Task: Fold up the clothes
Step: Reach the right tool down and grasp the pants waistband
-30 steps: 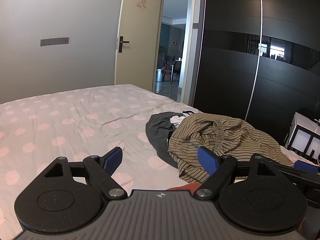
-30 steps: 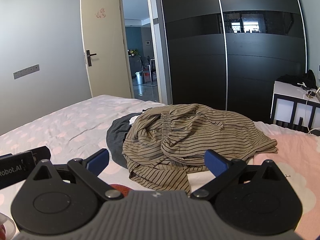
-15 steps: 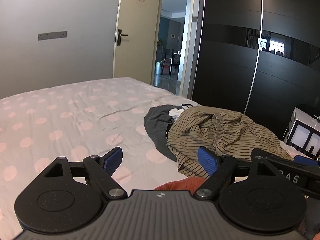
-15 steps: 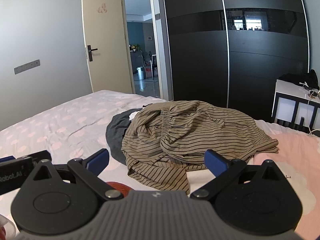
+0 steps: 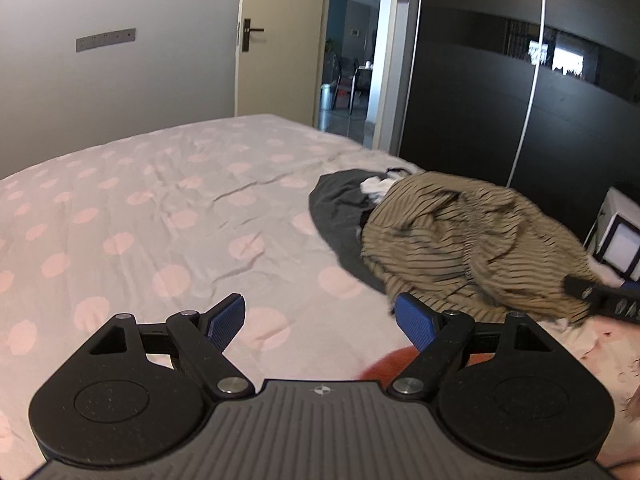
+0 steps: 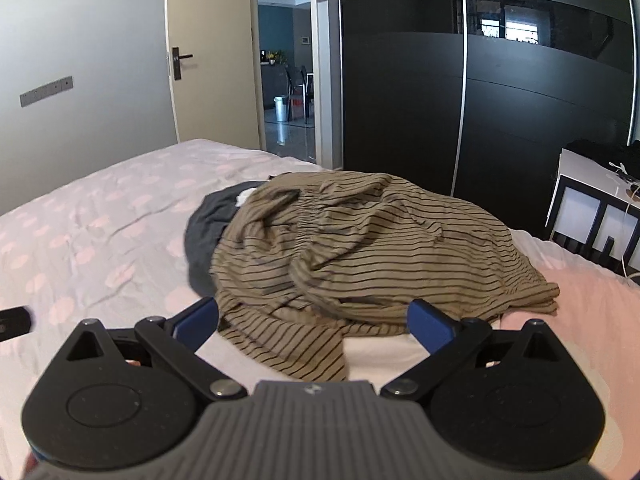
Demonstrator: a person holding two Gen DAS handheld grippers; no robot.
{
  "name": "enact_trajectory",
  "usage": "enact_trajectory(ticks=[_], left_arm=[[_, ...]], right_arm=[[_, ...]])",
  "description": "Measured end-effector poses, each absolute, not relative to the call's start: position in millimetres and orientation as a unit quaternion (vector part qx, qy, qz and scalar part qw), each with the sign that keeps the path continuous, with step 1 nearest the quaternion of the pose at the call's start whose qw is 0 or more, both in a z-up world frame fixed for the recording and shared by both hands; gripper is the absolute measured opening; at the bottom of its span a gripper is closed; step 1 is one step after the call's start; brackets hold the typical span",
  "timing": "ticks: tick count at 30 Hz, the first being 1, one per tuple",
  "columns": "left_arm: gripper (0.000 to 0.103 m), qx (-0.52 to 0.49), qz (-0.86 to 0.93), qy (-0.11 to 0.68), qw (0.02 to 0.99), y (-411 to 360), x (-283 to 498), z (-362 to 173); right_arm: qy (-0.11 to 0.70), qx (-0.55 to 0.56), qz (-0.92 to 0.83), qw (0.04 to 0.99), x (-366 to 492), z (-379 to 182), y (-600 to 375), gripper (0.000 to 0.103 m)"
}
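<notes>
The left gripper and the right gripper both hung with jaws wide apart, holding nothing. The crumpled striped garment filled the centre of the right view, lying on the polka-dot bed over a grey garment.

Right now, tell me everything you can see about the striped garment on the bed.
The striped garment is olive-tan, thin-looking fabric with narrow dark stripes and a gathered, elastic-looking band near its top. It lies crumpled in a loose, unfolded mound on the polka-dot bedsheet, partly covering a dark grey garment on its left. One flap trails toward the open right gripper, which is not holding it. The open left gripper is also clear of it.
</notes>
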State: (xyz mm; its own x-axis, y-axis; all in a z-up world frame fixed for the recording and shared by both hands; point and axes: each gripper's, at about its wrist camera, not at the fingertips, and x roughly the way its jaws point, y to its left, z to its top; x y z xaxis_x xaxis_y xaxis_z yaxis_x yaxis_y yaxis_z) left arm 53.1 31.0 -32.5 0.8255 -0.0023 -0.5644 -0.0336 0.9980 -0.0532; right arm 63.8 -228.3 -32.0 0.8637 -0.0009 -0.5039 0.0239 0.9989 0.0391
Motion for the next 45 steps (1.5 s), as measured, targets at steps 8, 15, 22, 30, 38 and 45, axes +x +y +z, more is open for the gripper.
enact_trajectory(ticks=[8,15,22,30,38,45], left_arm=[[0.097,-0.034,0.057,0.310,0.948,62.5,87.4,-40.8],[0.097,-0.042,0.095,0.339,0.935,87.8,105.3,-58.4],[0.096,-0.043,0.135,0.367,0.919,113.0,104.3,-80.3],[0.094,-0.058,0.176,0.375,0.908,143.8,87.7,-89.5],[0.094,-0.076,0.198,0.339,0.916,167.9,59.9,-64.5],[0.085,-0.106,0.232,0.316,0.914,214.7,25.9,-40.3]], right_arm=[[0.273,-0.018,0.010,0.962,158.1,-50.2,-254.6,0.088],[0.303,-0.036,0.021,0.952,231.7,-83.3,-234.7,0.088],[0.333,-0.057,0.011,0.941,294.5,-117.4,-211.0,0.082],[0.360,-0.071,0.001,0.930,308.4,-116.5,-211.9,0.027],[0.279,-0.111,0.031,0.953,275.2,-39.7,-165.7,0.007],[0.235,-0.106,0.134,0.957,233.2,20.9,-76.1,0.007]])
